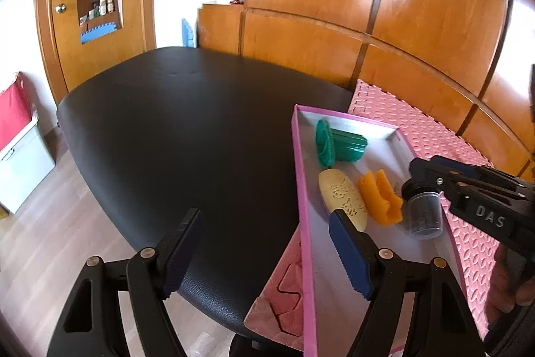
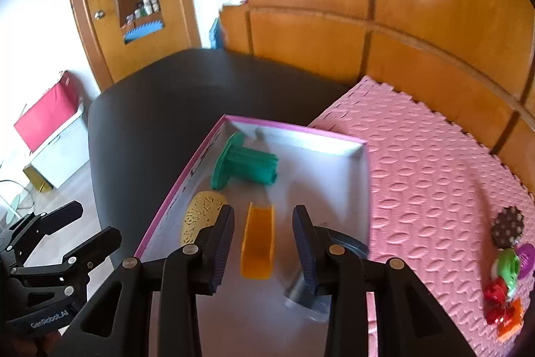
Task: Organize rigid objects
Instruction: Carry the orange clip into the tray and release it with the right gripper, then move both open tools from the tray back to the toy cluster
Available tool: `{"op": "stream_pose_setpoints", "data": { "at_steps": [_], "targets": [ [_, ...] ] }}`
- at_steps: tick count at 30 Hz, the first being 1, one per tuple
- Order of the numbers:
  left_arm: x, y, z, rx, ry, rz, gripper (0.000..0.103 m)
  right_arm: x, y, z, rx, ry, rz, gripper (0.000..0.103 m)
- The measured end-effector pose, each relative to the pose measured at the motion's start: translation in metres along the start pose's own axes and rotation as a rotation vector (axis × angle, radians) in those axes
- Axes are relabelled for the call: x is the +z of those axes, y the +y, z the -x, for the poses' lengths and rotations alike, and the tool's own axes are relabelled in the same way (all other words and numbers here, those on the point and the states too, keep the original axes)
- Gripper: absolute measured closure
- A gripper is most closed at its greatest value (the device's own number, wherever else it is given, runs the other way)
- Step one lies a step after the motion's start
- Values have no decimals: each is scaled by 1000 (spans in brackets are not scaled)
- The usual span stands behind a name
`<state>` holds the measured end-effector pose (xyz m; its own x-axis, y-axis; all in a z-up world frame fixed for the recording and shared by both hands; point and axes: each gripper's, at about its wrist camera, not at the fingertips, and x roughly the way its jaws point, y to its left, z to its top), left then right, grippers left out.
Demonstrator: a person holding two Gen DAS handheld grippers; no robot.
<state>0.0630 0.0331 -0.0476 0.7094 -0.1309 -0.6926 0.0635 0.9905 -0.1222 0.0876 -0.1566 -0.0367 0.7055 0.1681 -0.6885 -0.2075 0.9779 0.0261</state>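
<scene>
A pink-rimmed box (image 1: pixel 302 189) (image 2: pixel 180 186) lies on the pink foam mat (image 2: pixel 434 173). In it are a green spool (image 1: pixel 337 146) (image 2: pixel 244 166), a yellow embossed oval (image 1: pixel 341 196) (image 2: pixel 199 216), an orange channel piece (image 1: pixel 379 196) (image 2: pixel 259 243) and a dark clear cup (image 1: pixel 423 213) (image 2: pixel 301 293). My right gripper (image 2: pixel 264 213) (image 1: pixel 413 179) hangs over the box with its jaws apart; the cup sits just under and beside its right finger, partly hidden. My left gripper (image 1: pixel 267 223) (image 2: pixel 95 221) stands wide open over the box's left rim, nothing between its fingers.
The black leather table (image 1: pixel 184 122) stretches left and back. Several small coloured toys (image 2: pixel 508 263), among them a brown spiky disc (image 2: pixel 506 228), lie on the mat's right edge. Wooden wall panels (image 1: pixel 334 5) stand close behind. A red-and-white bin (image 1: pixel 16 139) is on the floor at left.
</scene>
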Motion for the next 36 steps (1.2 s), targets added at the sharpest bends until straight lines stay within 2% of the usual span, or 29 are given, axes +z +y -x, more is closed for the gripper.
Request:
{"op": "stream_pose_setpoints", "data": {
  "at_steps": [9, 18, 23, 30, 36],
  "targets": [
    [2, -15, 11, -14, -21, -46, 26, -10, -29, 43, -74, -93, -72, 67],
    [1, -36, 21, -38, -33, -99, 26, -30, -91, 77, -178, -140, -185, 66],
    [1, -49, 23, -53, -34, -133, 26, -47, -136, 93, -267, -153, -263, 66],
    [0, -74, 27, -72, -34, -199, 25, -74, -205, 122, -441, -175, -346, 65],
    [3, -103, 34, -116, -39, -263, 25, -123, -281, 144, -599, -183, -526, 62]
  ]
}}
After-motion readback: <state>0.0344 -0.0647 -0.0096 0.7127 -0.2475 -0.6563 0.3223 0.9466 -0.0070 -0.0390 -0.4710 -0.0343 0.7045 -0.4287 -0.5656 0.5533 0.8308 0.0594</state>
